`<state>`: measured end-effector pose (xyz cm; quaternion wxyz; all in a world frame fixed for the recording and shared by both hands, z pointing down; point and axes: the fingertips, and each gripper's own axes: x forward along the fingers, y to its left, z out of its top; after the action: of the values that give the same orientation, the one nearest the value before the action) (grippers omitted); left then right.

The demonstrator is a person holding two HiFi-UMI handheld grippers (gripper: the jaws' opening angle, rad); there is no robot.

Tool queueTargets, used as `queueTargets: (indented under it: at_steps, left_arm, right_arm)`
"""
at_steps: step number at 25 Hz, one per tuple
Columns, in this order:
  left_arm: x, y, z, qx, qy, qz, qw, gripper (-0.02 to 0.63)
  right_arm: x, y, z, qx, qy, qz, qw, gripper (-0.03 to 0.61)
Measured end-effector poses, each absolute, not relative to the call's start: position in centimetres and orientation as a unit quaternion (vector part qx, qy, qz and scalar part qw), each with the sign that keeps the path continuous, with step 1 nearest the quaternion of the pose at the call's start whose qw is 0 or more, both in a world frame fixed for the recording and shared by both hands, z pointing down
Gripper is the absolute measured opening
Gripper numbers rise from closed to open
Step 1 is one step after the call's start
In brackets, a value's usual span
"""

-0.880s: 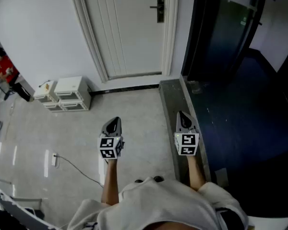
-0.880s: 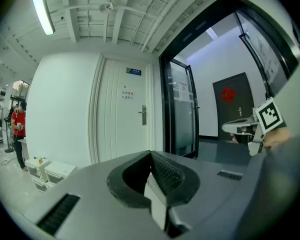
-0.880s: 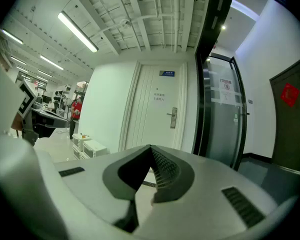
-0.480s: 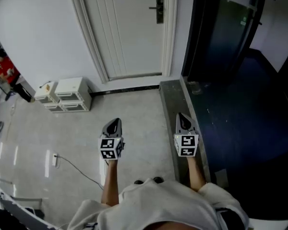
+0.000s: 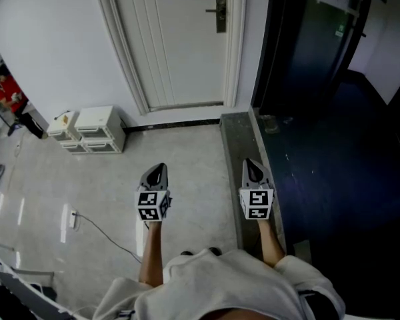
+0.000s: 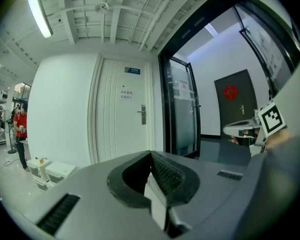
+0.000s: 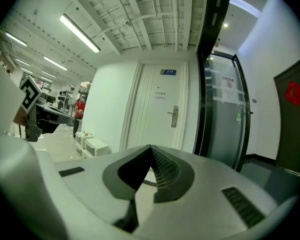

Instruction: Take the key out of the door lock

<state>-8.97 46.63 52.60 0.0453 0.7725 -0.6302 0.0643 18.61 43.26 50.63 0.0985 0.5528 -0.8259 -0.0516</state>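
Observation:
A white door stands shut ahead of me, with a dark metal lock plate and handle on its right side. The same lock shows in the left gripper view and the lock in the right gripper view; the key is too small to make out. My left gripper is held low over the floor, jaws shut and empty. My right gripper sits beside it, also shut with nothing between the pads. Both are far short of the door.
White drawer units sit on the floor against the wall at left. A dark glass door stands open at right, above a dark threshold strip. A cable lies on the floor. A person in red stands far left.
The head view has shifted slightly; both grippers stay side by side in almost the same place, still shut.

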Motion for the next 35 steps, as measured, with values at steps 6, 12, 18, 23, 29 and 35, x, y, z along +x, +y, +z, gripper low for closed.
queueTargets:
  at_steps: [6,12,18,23,29,35]
  left_arm:
    - [-7.6,45.6,52.6,0.77,-0.633,0.063,0.045,0.018]
    - [-6.6,44.6,53.2,0.769,-0.634,0.068,0.046,0.018]
    - [-7.4,42.9,54.4,0.767,-0.634,0.076,0.053,0.018]
    - [-7.8,40.0,55.3,0.771,-0.63,0.073,0.055,0.018]
    - [-9.1,34.0,55.9,0.779,-0.62,0.071,0.058,0.018]
    - [-11.4,25.8,55.4,0.789,-0.609,0.066,0.054,0.018]
  right_arm:
    - [19.8,42.1,51.0,0.547,-0.83,-0.048,0.098,0.023]
    - [20.5,41.0,51.9,0.545,-0.831,-0.043,0.099,0.023]
    - [19.4,39.3,53.2,0.538,-0.835,-0.038,0.108,0.023]
    - [19.0,36.9,54.4,0.538,-0.834,-0.036,0.118,0.023]
    - [17.5,31.8,54.7,0.546,-0.828,-0.039,0.122,0.023]
    - [15.1,24.3,54.2,0.557,-0.82,-0.042,0.123,0.023]
